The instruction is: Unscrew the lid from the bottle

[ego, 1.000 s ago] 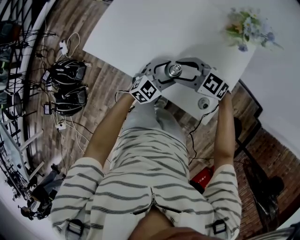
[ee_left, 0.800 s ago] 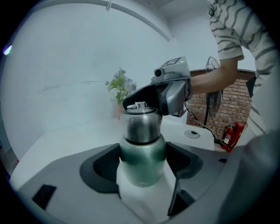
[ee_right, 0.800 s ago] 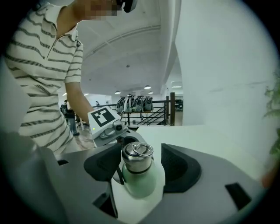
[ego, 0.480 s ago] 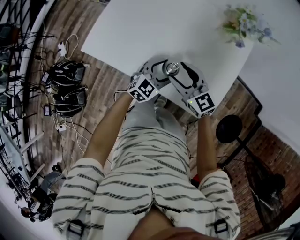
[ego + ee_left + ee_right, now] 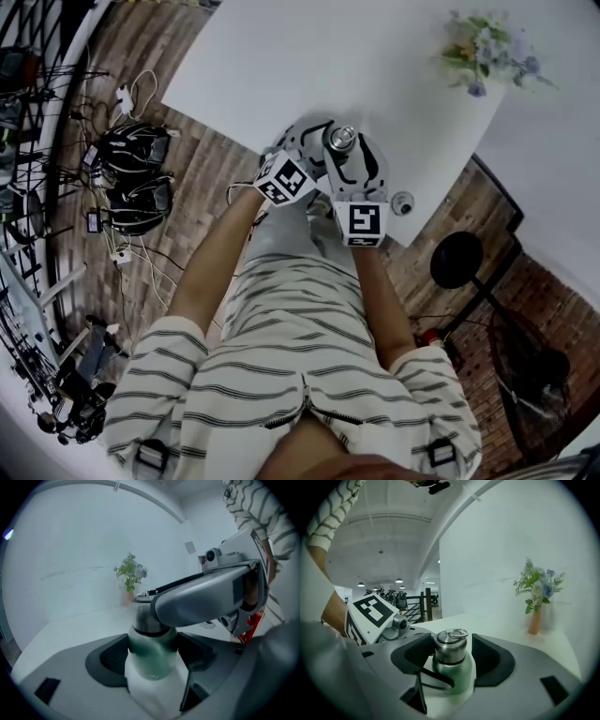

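**Right claw resets over the lid for another twist**

Swung round from the person's right side to the near side of the bottle within the last second, the right claw [image 5: 451, 654] points away from the body. Its marker cube [image 5: 367, 222] sits just above the striped shirt [image 5: 300, 347]. Its jaws have just been opening and stand spread. The round brushed-steel lid [image 5: 451, 645] is between the black pads, and a thin gap shows on at least one side, so they straddle it without pinching.

The left claw [image 5: 152, 654] has not moved. It is pressed onto the pale green metal bottle [image 5: 150, 660], with pads tight against both flanks of the body below the steel neck. The bottle stands upright near the front edge of the white bench [image 5: 281, 66]. Well beyond it, toward the far corner, stands a small vase of blue and white flowers [image 5: 487, 52].

The lid is on the neck, so this looks like the re-grip between two twists. The next move calls for the right jaws to close squarely on the lid. The wrist then rolls in the loosening direction while the left claw keeps the body from turning. Smooth steel may slip under a light pinch.
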`<action>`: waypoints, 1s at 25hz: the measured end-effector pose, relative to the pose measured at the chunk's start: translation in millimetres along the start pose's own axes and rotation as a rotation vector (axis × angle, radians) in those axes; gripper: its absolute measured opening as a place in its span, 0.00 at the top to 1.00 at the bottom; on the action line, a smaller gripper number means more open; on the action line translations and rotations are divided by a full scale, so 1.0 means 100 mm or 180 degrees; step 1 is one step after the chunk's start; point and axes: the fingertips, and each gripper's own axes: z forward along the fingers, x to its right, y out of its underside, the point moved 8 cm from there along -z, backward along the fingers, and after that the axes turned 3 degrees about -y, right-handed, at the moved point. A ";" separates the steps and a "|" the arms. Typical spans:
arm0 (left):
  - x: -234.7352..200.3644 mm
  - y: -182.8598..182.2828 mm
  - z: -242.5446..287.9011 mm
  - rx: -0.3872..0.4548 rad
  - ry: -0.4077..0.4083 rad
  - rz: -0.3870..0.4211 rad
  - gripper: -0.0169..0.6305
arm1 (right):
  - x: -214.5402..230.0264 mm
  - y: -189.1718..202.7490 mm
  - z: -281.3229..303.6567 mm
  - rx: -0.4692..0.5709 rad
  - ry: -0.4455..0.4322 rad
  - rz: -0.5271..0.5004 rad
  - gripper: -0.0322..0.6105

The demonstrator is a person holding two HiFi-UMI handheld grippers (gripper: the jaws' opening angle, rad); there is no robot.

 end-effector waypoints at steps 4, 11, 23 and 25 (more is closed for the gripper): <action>0.00 -0.01 0.01 -0.0005 -0.0001 0.0002 0.46 | -0.02 0.03 0.05 -0.0049 0.0045 -0.0011 0.59; 0.00 0.00 0.00 0.0003 0.0004 -0.0005 0.46 | -0.01 0.03 0.05 -0.0022 -0.0008 -0.0048 0.58; -0.02 -0.01 0.01 0.0003 0.0019 0.0006 0.46 | 0.14 0.01 0.07 -0.0107 -0.0660 -0.0248 0.58; -0.02 -0.01 0.02 0.0002 0.0022 0.0003 0.46 | 0.20 0.00 0.07 -0.0139 -0.0868 -0.0272 0.58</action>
